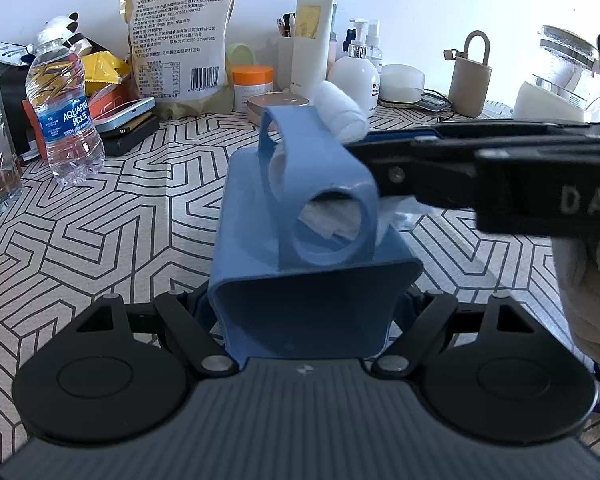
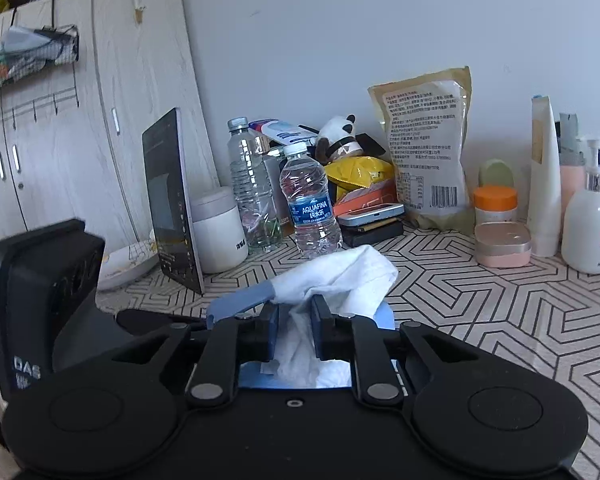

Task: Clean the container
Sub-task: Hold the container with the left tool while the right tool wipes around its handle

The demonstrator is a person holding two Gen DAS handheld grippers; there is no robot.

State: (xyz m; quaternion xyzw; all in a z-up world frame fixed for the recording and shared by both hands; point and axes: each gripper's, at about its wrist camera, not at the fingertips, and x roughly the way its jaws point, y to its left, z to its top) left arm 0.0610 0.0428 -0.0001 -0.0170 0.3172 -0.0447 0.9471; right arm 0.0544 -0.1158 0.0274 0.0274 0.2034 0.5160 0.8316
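the wiping looks to be in the middle of things rather than finished: the left gripper point(image 1: 304, 320) is clenched on the near wall of the blue container point(image 1: 300, 248), holding it up over the patterned bench point(image 1: 119, 220) with its looped holes facing forward, while the right gripper point(image 2: 293, 330) comes in from the side with a white tissue point(image 2: 340, 276) pinched between its blue pads. in the left view the tissue shows through the round holes of the container and bunches out past its far edge, so i'd judge the cloth is threaded into or against the upper part and being worked there. no dirt or wet marks are visible on the blue plastic, so i can't say how clean it already is. the lower open box part nearest the left gripper has no tissue in it, and that part probably has yet to be wiped. a gloved hand point(image 1: 584, 280) holds the right tool. the water bottle point(image 1: 65, 108) and the snack bag point(image 1: 179, 36) stand well apart behind, out of the way
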